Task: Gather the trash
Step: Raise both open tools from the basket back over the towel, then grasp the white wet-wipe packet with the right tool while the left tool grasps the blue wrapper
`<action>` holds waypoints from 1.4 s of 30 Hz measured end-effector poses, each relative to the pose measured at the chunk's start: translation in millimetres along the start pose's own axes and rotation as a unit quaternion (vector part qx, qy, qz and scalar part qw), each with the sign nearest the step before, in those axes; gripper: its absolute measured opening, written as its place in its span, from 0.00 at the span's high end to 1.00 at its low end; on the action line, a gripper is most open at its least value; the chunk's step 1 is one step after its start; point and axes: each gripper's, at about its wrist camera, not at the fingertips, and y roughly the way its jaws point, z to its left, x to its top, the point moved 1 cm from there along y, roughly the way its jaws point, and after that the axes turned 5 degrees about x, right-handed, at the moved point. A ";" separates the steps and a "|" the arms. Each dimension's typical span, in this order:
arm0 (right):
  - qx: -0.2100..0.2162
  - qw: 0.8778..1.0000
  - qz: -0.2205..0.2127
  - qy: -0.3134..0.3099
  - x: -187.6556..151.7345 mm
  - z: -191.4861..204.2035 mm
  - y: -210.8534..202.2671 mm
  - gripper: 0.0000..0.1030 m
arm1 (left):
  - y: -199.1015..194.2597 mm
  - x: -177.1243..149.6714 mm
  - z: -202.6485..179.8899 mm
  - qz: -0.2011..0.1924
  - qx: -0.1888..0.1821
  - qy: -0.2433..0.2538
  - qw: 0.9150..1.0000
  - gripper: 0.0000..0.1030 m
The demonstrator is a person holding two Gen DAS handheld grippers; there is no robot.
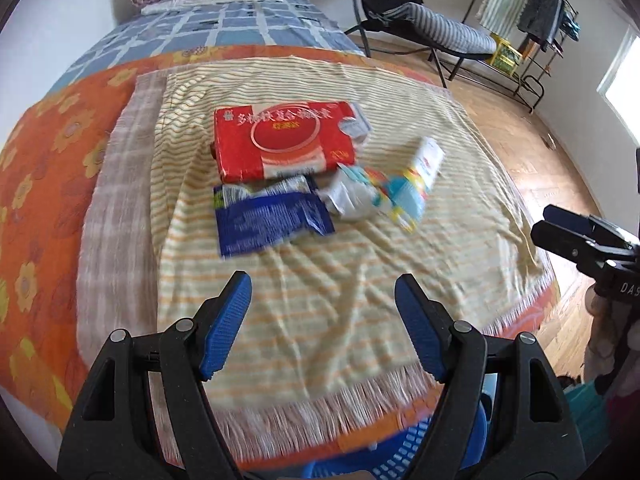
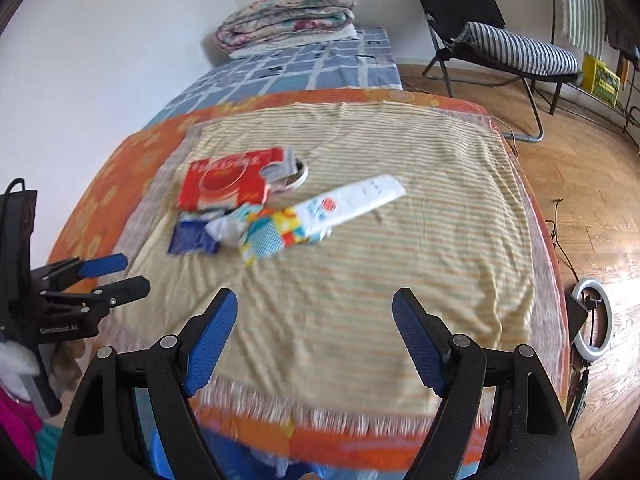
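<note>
Trash lies in a cluster on the yellow striped cloth (image 1: 320, 264) over the bed. There is a red box (image 1: 284, 140), a blue wrapper (image 1: 272, 220), a crumpled white wrapper (image 1: 348, 198) and a long white and colourful box (image 1: 418, 182). The right wrist view shows the same red box (image 2: 224, 180), blue wrapper (image 2: 192, 240) and long box (image 2: 344, 206). My left gripper (image 1: 322, 284) hangs open and empty over the cloth, short of the pile. My right gripper (image 2: 314, 300) is open and empty too, nearer the cloth's front fringe. Each gripper shows at the edge of the other's view.
A blue plastic basket (image 1: 400, 452) sits below the bed's front edge. A folded quilt (image 2: 288, 12) lies at the far end of the bed. A black folding chair (image 2: 500, 48) stands on the wood floor to the right, and a ring light (image 2: 592, 320) beside the bed.
</note>
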 end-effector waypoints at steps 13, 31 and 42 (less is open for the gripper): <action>0.010 0.995 0.025 0.096 43.2 -35.5 66.4 0.22 | 65.0 53.2 46.9 0.010 -0.021 -0.080 0.997 0.26; 0.007 0.979 0.045 0.201 64.5 -57.8 128.4 0.22 | 91.2 39.3 28.8 0.053 -0.043 -0.033 0.997 0.26; -0.025 0.985 0.058 0.158 56.2 -65.5 131.8 0.23 | 79.2 17.7 10.1 0.072 -0.049 0.005 0.996 0.26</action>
